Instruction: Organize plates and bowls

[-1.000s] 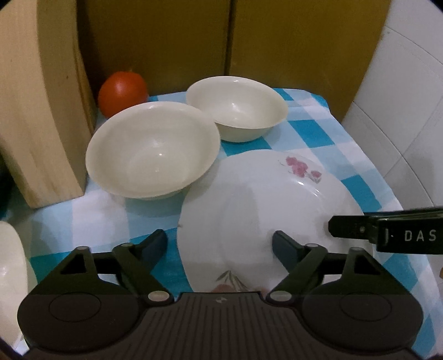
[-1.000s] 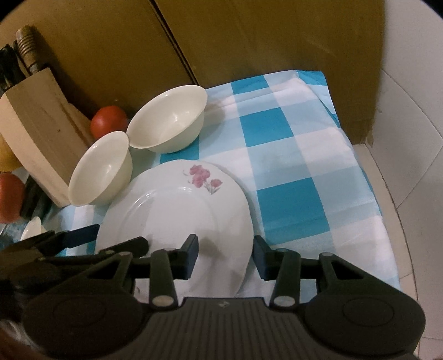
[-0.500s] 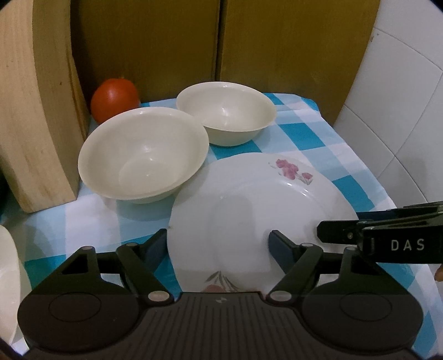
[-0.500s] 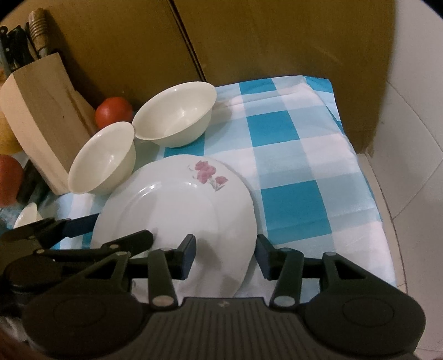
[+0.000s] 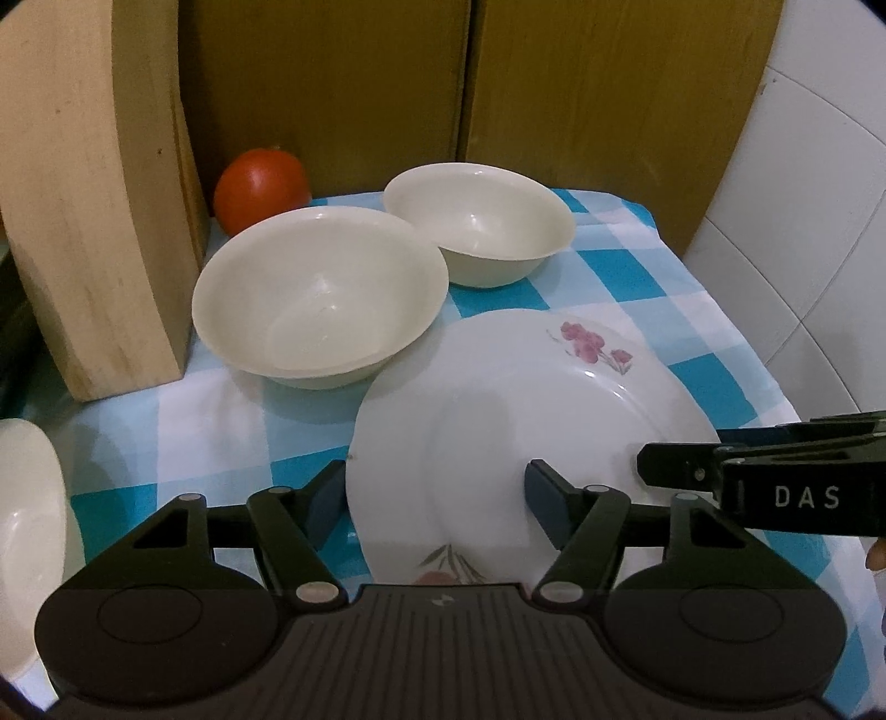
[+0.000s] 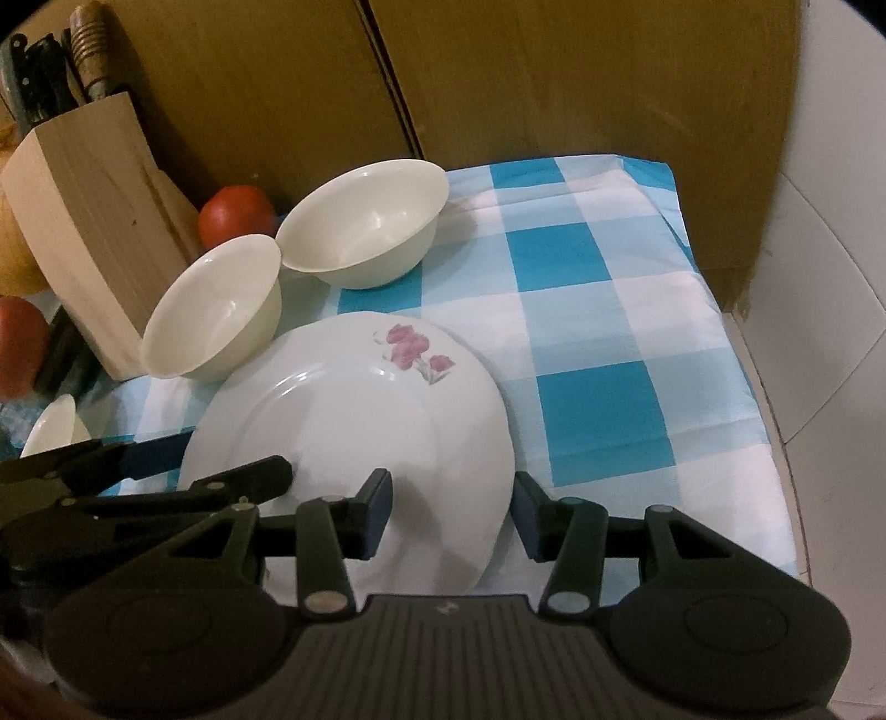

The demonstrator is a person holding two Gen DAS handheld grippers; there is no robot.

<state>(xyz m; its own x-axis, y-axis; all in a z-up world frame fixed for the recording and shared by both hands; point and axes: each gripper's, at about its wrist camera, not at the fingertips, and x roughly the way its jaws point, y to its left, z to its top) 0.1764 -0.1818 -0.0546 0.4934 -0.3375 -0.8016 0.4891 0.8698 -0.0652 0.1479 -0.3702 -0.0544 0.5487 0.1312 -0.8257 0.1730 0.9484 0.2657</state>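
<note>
While over plate (image 5: 531, 421) | left hand-held gripper (image 5: 434, 493) wide | right hand-held gripper (image 6: 451, 512) wide

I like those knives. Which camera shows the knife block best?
The right wrist view: the knife block shows whole, with handles sticking out on top. The left wrist view shows only its plain wooden side, top cut off.

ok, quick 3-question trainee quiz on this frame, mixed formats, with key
1. True or false: the floral plate is stacked on a bowl.
2. What lies behind the near bowl, beside the knife block? A tomato B cup C spoon
3. Fill in: both the left hand-held gripper and the right hand-held gripper have jaws that are ____.

Key: 1 false, it lies on the checked cloth. 2 A, the tomato. 3 open.
</note>
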